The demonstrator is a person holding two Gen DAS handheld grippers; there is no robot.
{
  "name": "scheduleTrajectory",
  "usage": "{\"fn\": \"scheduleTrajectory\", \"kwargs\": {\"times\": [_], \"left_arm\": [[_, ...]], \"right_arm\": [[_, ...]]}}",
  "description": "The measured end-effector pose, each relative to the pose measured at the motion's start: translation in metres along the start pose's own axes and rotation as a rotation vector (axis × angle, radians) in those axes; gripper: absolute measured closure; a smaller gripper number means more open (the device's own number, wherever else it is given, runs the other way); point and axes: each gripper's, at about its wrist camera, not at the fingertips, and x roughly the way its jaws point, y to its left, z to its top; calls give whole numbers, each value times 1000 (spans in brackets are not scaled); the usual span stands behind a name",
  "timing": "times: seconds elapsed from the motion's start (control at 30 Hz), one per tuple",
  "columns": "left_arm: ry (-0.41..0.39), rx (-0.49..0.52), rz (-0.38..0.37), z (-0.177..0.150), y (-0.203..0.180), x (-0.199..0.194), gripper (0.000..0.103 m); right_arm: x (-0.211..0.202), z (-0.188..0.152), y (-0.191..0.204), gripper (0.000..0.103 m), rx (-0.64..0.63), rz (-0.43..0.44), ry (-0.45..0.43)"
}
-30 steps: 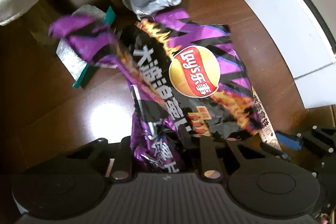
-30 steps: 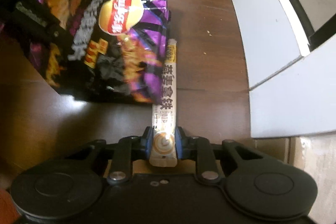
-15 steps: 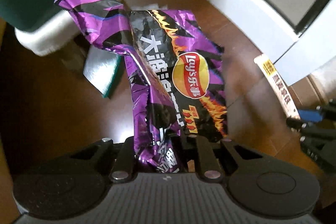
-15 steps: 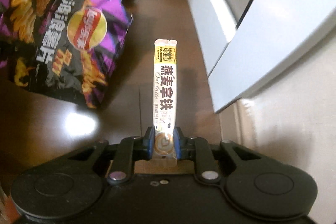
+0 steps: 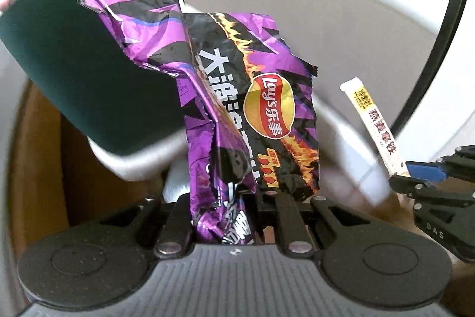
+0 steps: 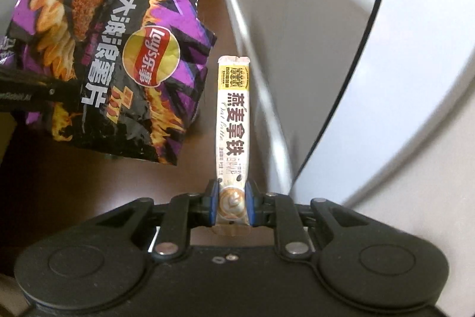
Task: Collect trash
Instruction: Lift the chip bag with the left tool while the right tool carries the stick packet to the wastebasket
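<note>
Chip bag [image 5: 252, 115] clamped in left tool [image 5: 224, 216], sachet [image 6: 233, 138] in right tool [image 6: 233, 204]

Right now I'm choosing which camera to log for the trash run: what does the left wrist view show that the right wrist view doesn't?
Only the left wrist view shows the dark green panel behind the bag, and the right gripper from the side.

Only the right wrist view shows the sachet's latte picture clamped between the blue fingers, plus the chips photo on the bag.

Both show the purple chip bag held by the left gripper, and the oat latte sachet.
</note>
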Motion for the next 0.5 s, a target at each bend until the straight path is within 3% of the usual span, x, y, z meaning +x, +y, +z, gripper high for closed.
{"fn": "scheduleTrajectory", "kwargs": {"times": [0.2,0.5], "left_arm": [[-201,-76,29,34,21,-65,89],[-409,-170,134,93,71,-132,89]], "right_arm": [[-53,56,-4,85,7,22,-175],[-115,139,12,85,4,135,-395]]}}
